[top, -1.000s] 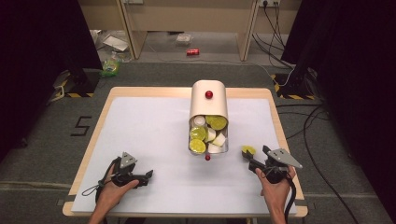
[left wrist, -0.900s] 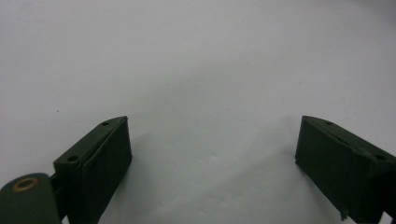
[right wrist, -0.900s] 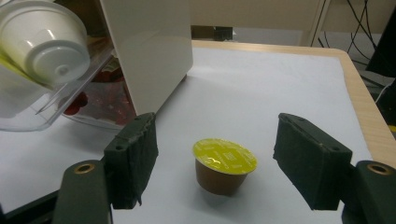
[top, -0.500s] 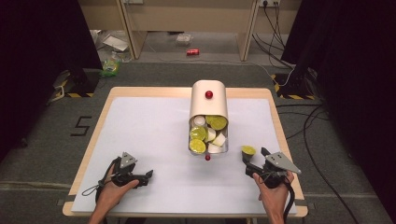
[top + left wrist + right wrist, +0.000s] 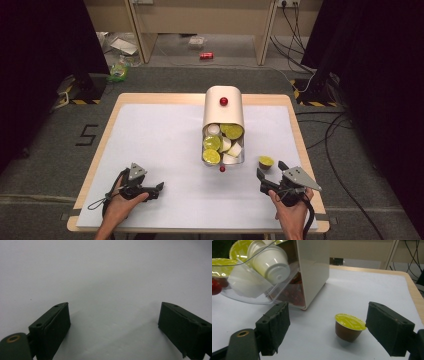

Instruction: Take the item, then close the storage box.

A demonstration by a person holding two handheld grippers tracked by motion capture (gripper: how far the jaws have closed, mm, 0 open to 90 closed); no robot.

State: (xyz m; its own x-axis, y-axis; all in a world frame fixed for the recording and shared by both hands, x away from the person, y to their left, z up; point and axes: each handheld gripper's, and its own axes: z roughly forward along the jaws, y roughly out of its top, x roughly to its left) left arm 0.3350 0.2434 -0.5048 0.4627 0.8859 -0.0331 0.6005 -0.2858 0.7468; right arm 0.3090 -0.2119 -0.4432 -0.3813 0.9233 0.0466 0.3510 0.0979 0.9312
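From the high view, I held my right gripper (image 5: 270,176) at the near right of the table (image 5: 150,140), jaws spread apart and holding nothing. A small capsule (image 5: 266,162) with a yellow-green lid stood upright on the white top just beyond the jaws, slightly toward the middle of the table and apart from them. To its left sat the cream dispenser (image 5: 223,107), with its clear drawer (image 5: 223,156) pulled out toward me and loaded with more capsules; a red knob (image 5: 222,169) marked the drawer's front. My left gripper (image 5: 150,190) rested at the near left, well apart from all of this, so the right hand was plainly the nearer one to the loose capsule.

In the left gripper view, my two jaws stood wide apart over bare white tabletop (image 5: 105,277), with nothing between them or ahead of them.

In the right gripper view, my jaws were wide open, and the capsule (image 5: 349,327) stood ahead, set toward the right jaw and not centred between the two. It was not touching either one. Its lid faced up, so its axis ran vertical, and the jaws faced its sides. The dispenser (image 5: 313,270) and drawer (image 5: 249,287) lay farther off to the left. I judged that a short reach forward, with a small shift toward the right jaw's side, would bring the capsule squarely between the jaws for closing on its sides.
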